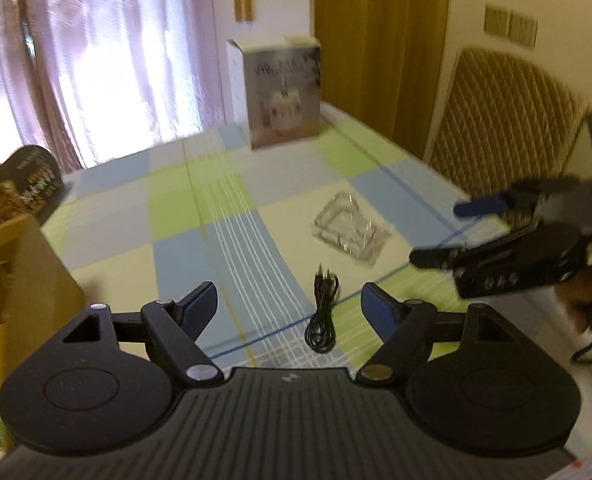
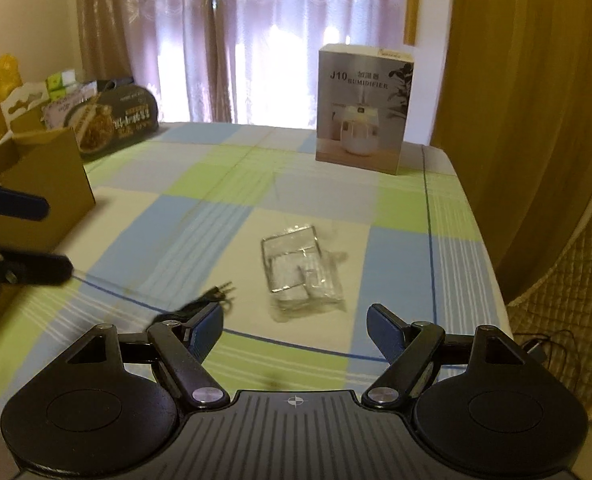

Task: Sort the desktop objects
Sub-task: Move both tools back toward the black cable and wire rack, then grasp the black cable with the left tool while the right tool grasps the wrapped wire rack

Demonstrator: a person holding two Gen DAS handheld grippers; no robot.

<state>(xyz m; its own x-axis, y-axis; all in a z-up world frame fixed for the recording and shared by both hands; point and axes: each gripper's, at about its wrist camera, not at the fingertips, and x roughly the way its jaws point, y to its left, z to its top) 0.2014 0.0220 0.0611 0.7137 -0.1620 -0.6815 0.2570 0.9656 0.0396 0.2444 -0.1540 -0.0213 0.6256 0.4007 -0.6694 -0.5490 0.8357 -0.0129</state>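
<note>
Directly ahead of your left gripper (image 1: 289, 306), spread and empty, lies the cable (image 1: 322, 316); right gripper (image 2: 294, 330) too gapes, bag (image 2: 302, 270) ahead mid-table.

A coiled black cable (image 1: 322, 317) is lying flat on the checked cloth, plugs pointing toward the humidifier box (image 2: 363, 109). A clear plastic packet (image 2: 302, 268) is lying flat, nearer that box, just beside the cable. The box is standing upright.

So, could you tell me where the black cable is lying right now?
The black cable lies coiled on the checked tablecloth, centred between the left gripper fingers in the left wrist view, just nearer than the clear plastic packet.
</note>
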